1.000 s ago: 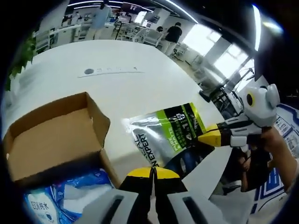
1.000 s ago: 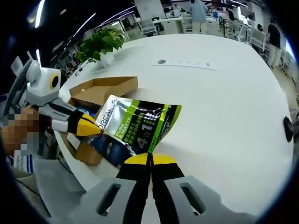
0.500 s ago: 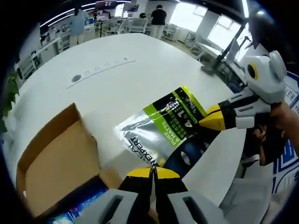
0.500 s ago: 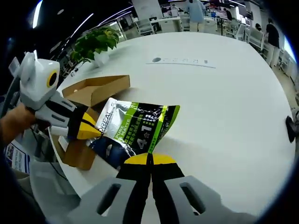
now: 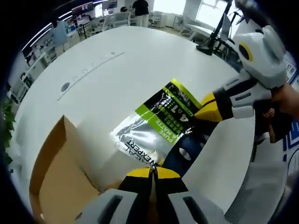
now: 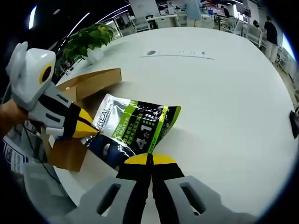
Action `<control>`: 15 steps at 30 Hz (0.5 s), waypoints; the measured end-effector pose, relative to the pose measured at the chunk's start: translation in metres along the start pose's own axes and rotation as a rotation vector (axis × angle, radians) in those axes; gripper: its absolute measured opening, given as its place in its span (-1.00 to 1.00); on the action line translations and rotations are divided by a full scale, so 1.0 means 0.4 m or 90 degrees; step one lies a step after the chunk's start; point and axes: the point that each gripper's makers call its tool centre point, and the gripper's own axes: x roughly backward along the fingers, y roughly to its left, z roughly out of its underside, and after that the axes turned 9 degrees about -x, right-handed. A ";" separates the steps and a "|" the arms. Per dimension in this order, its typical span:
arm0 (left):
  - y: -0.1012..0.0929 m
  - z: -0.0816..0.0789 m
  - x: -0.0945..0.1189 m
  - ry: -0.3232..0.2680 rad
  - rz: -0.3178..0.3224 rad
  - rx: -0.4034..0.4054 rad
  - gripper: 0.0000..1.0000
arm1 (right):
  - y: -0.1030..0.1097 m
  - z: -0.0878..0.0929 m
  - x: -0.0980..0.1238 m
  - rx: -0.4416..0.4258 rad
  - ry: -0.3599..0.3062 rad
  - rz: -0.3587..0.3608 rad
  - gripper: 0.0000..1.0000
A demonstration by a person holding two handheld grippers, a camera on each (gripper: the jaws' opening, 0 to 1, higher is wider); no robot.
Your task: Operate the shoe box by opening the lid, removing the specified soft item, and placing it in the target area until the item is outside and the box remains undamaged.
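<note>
Both grippers are clenched on the same soft pouch (image 5: 161,128), 1 at each end. The left gripper (image 5: 152,172) has its 2 yellow-tipped jaws pinched together on the pouch's dark lower edge, and the right gripper (image 6: 149,160) grips the opposite dark edge the same way. Held from 2 sides, the silver, green and dark pouch spreads nearly flat, just above or on the white table (image 6: 224,98); I cannot tell whether it touches. That hold likely keeps the limp pack from folding while it is set down. The open cardboard shoe box (image 6: 77,116) sits near the table's edge beside the left gripper, so the pouch is already outside it. A potted plant (image 6: 88,39) stands further along that edge.
</note>
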 end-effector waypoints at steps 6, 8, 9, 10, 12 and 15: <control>0.001 -0.002 -0.021 0.018 -0.003 -0.025 -0.98 | -0.018 -0.004 -0.021 0.008 0.003 0.012 -1.00; 0.000 -0.004 -0.029 0.028 -0.003 -0.036 -0.98 | -0.025 -0.002 -0.029 0.008 0.006 0.015 -1.00; -0.002 -0.004 -0.031 0.032 -0.004 -0.041 -0.98 | -0.028 0.000 -0.032 0.009 0.008 0.017 -1.00; -0.002 -0.004 -0.035 0.039 -0.006 -0.049 -0.98 | -0.032 0.001 -0.036 0.009 0.009 0.018 -1.00; -0.003 -0.003 -0.045 0.051 -0.010 -0.071 -0.98 | -0.036 0.002 -0.042 0.011 0.009 0.023 -1.00; 0.003 -0.007 -0.053 0.060 -0.018 -0.087 -0.97 | -0.041 0.003 -0.048 0.014 0.009 0.027 -1.00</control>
